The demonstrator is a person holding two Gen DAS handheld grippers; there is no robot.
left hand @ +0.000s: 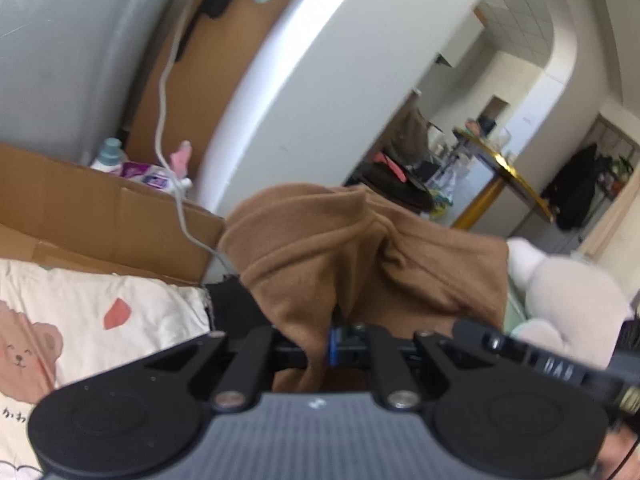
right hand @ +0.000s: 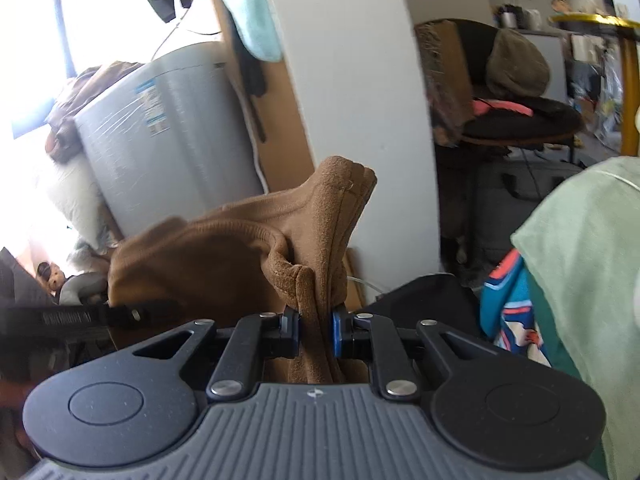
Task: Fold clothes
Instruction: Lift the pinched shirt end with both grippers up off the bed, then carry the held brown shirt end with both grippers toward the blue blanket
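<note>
The brown top (right hand: pixel 224 252) is up in the air, bunched between the two grippers. The right gripper (right hand: pixel 316 334) pinches a thick fold of it tight between its two blue pads (right hand: pixel 335 334), and the soft cloth sticks up above them like a little hill. The left gripper (left hand: pixel 320 344) is clamped on another bunch of the same top (left hand: pixel 352 252), which covers most of its fingers. In the left view the other gripper's black side pokes in at the right edge.

Just below on the left lies a white cloth with a bear picture (left hand: pixel 80 320). Behind it is an open cardboard box (left hand: pixel 100 216) with a white cord (left hand: pixel 168 120) hanging down over it. On the right is a pale green cloth (right hand: pixel 580 248). Farther back stand a white pillar (right hand: pixel 352 80), a big grey tank (right hand: pixel 168 140), and a round table with a gold rim (left hand: pixel 508 168).
</note>
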